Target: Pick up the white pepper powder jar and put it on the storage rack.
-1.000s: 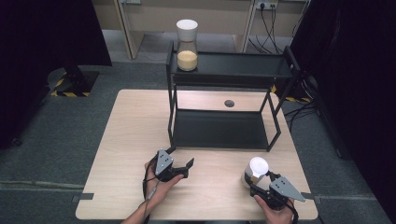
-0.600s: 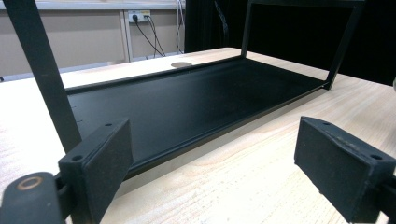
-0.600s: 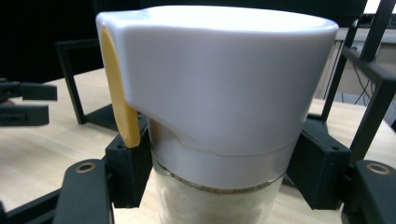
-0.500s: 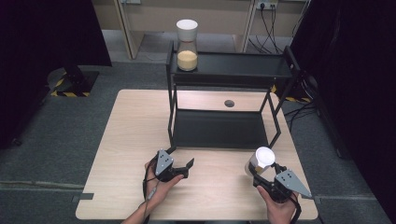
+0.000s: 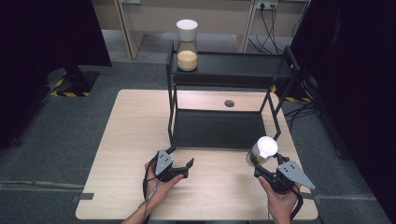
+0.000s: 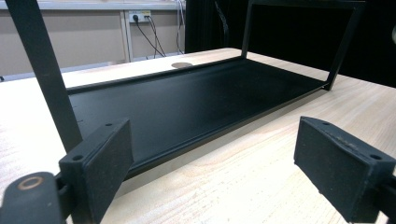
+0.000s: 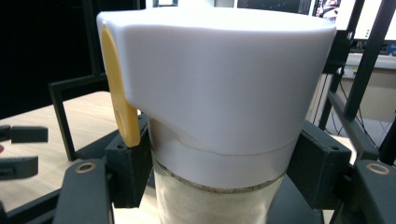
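**Q:** While the person's two forearms are coming in from the near edge in the high view, what is standing on the counter (image 5: 130,140)?

**A:** A black two-tier rack (image 5: 224,70) is occupying the far half of the counter. Its lower tray (image 6: 196,100) is lying flat on the wood, with a small round hole (image 5: 229,103) in the counter showing behind it. On the left end of the upper shelf, a jar with a white lid and yellow grains (image 5: 187,44) is standing upright.

**Q:** Where is the handled jar sitting?

**A:** A second jar (image 5: 261,151) is being held above the counter's near right corner, just in front of the rack's right front leg. The right gripper view shows its white cap (image 7: 219,79) carrying a yellow tab (image 7: 119,88) on one side, with pale contents showing through the glass below.

**Q:** How are the jaws standing?

**A:** The right gripper (image 5: 259,163) is clamping its jaws on the jar's neck just under the cap, one pad pressing on each side. The left gripper (image 5: 188,165) is resting in the left hand (image 5: 161,184) near the counter's front edge, pointing toward the rack. Its jaws are standing wide apart, released, with bare wood and the tray's front edge between them.

**Q:** Are the two grippers touching?

**A:** No; they are lying well apart, left and right of the counter's middle.
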A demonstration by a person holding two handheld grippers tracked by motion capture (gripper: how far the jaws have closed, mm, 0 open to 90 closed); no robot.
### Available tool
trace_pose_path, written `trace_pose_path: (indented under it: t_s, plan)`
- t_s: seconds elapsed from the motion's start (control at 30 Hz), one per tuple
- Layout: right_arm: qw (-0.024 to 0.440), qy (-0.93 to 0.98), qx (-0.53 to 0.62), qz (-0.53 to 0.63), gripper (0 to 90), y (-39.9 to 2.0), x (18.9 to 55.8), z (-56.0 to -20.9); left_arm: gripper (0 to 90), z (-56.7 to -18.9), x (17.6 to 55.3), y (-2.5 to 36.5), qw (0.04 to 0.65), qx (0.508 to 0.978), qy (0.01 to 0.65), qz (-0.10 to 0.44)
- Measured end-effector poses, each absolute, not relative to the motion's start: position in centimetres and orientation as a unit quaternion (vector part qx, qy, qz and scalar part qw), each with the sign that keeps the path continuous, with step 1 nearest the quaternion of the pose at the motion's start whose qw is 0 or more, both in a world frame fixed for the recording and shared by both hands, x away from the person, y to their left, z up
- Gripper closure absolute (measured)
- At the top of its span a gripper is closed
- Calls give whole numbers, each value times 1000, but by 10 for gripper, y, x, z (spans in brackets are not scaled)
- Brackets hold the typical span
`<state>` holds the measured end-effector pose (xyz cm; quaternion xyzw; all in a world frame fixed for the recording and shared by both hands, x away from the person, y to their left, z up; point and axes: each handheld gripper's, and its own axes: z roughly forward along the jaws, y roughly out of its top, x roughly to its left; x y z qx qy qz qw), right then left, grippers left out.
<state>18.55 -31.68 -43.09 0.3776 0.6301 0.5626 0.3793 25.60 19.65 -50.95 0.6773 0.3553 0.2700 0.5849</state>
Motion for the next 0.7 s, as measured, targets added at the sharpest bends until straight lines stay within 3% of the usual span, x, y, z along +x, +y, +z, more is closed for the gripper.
trace_pose_path:
  t_s: [0.7]
  plan:
    - [413, 608, 367, 571, 307, -315, 204, -388, 115, -510, 256, 197, 586, 677, 356, 269]
